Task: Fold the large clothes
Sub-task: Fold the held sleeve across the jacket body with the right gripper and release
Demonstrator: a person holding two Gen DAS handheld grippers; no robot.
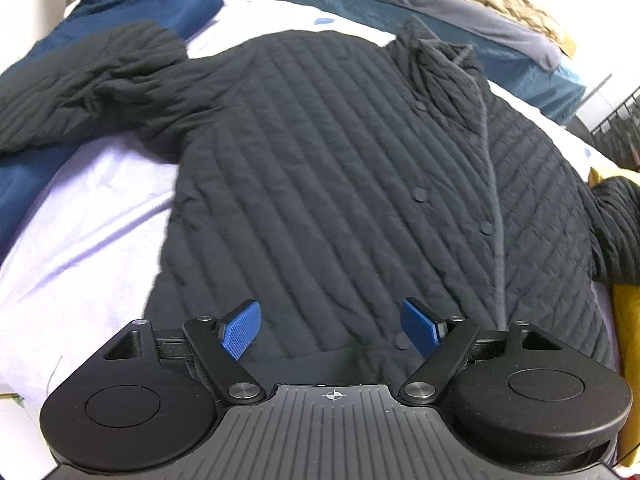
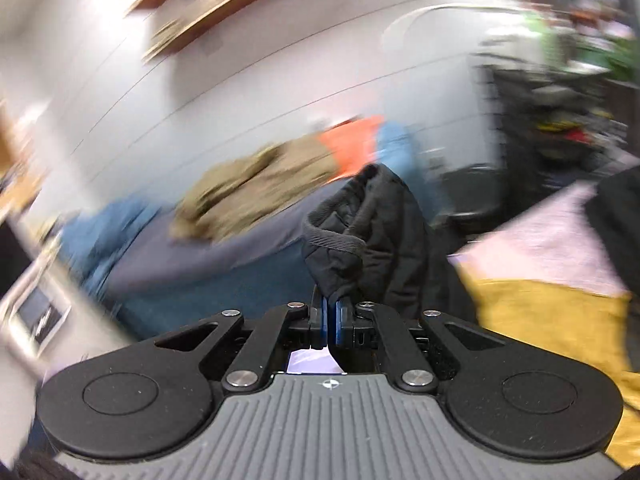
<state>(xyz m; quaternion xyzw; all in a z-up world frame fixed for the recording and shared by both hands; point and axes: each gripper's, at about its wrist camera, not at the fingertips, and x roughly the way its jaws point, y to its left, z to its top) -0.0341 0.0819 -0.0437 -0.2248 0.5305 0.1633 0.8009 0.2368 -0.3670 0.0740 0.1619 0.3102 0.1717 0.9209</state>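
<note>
A black quilted jacket (image 1: pixel 340 168) lies spread front-up on a pale lilac sheet (image 1: pixel 88 224), collar at the far end, one sleeve (image 1: pixel 88 84) bunched at the upper left. My left gripper (image 1: pixel 331 326) hovers open above the jacket's hem, its blue pads (image 1: pixel 240 330) wide apart with nothing between them. In the blurred right wrist view, my right gripper (image 2: pixel 330 308) is shut on a black sleeve cuff (image 2: pixel 348 240) with a ribbed edge, lifted off the bed.
A dark blue blanket (image 1: pixel 132 4) lies at the bed's upper left. A mustard cloth (image 2: pixel 548 320) sits beside the sheet. A second bed (image 1: pixel 400 4) behind carries grey, tan and orange clothes (image 2: pixel 264 184). Dark cluttered furniture (image 2: pixel 560 128) stands at the right.
</note>
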